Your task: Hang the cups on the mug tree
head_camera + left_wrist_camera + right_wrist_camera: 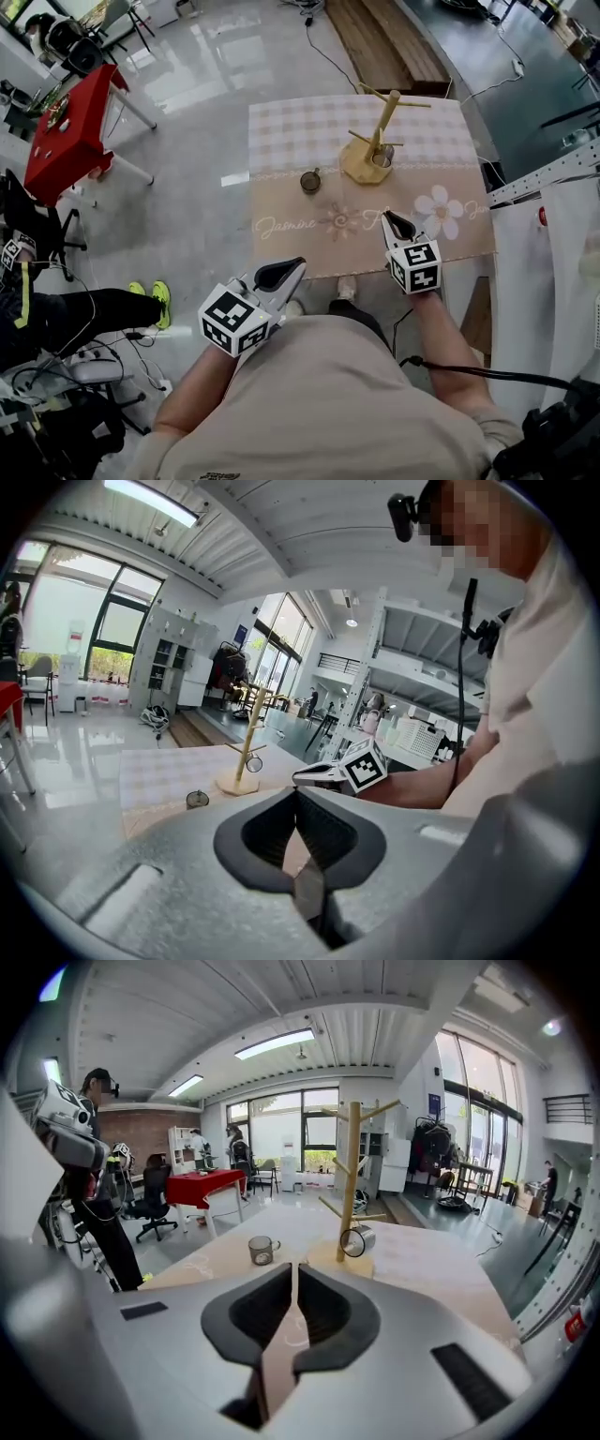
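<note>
A wooden mug tree (377, 127) stands at the far middle of the table (281, 131). A glass cup (382, 157) hangs from a low peg on it. A second cup (310, 181) sits upright on the beige cloth, left of the tree. My right gripper (390, 218) hovers over the table's front part, shut and empty. My left gripper (294, 265) is at the front edge, also shut with nothing held. In the right gripper view the tree (351, 1176), hanging cup (356, 1240) and standing cup (262, 1250) lie ahead of the right gripper (293, 1274). The left gripper (298, 794) faces the tree (247, 752).
A red table (70, 127) and office chairs stand at the far left. A seated person's legs with yellow shoes (150, 300) and floor cables are at the left. A metal frame (553, 173) borders the table's right side. A wooden platform (384, 42) lies beyond.
</note>
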`<state>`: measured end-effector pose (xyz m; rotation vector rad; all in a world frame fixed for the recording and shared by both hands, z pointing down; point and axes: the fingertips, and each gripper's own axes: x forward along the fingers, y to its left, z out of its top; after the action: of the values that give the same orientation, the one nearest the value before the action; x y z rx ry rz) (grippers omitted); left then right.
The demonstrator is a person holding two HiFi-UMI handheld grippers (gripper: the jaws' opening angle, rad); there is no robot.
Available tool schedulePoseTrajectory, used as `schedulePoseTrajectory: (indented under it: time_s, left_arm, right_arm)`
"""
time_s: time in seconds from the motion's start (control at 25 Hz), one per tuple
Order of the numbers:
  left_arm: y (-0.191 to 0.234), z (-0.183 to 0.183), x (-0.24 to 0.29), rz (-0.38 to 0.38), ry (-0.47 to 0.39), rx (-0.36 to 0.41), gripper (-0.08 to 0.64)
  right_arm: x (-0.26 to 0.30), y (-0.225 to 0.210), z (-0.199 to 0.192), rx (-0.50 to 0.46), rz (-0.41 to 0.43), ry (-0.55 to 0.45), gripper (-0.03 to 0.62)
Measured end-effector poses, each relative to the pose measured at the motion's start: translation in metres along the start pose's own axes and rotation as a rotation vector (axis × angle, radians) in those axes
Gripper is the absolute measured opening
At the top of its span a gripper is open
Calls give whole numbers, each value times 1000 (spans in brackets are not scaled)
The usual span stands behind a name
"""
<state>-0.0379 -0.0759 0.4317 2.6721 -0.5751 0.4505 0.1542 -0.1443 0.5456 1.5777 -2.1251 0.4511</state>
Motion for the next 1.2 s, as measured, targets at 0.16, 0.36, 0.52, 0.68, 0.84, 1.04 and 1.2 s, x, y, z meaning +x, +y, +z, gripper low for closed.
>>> schedulePoseTrajectory:
  time_s: [0.16,0.36,0.52,0.68,0.84,1.04,1.2]
  left_arm:
    - [-4,-6,-14,-26,-8,8,8]
    - [-7,-19,-36,-46,-7,15,8]
    - [-8,-29,-54,-53,-9,12,8]
    - [-9,-41,-67,-61,-6,6,9]
    - [-10,-51,-75,-69,-3,4,8]
    - [-14,-58,-82,-87,-3,6,8]
    - [-16,-63,-87,-94,-7,6,8]
  right_arm:
    - [-21,29,-1,38,21,-15,24]
    - [-44,69,-8,84,43,-21,17]
    - [-60,99,-9,78,58,-25,15]
    - [-74,128,-8,68,85,-31,14]
    - [-85,153,-8,54,108,-37,14]
    - [-93,180,-10,42,135,-38,14]
    - [-97,195,-10,28,154,-36,14]
